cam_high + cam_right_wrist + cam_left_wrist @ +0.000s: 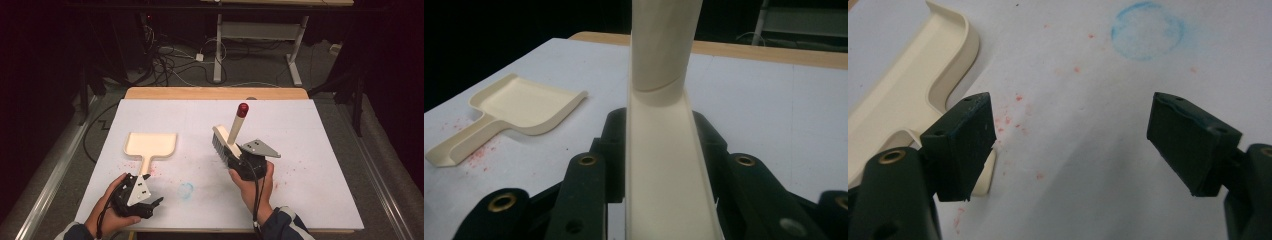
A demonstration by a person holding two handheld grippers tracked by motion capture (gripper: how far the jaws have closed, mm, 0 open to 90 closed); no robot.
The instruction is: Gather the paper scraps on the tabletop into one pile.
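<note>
While unheld, dustpan (150, 144) w/ nothing inside.

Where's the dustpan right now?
In the high view the dustpan lies flat on the table's left half, its handle pointing toward the open left gripper.

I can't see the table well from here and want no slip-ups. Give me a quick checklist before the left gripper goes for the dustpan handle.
1. Left gripper open: ok, jaws wide apart.
2. Dustpan lying flat on the white table: ok.
3. Dustpan handle between the left jaws: not ok, it lies beside the left jaw, outside the gap.
4. Right gripper firmly shut on the brush: ok, jaws clamp its cream body.
5. Brush clear of the dustpan: ok, they sit apart.
6. Debris to sweep: cannot tell; red specks may be stains.
</note>
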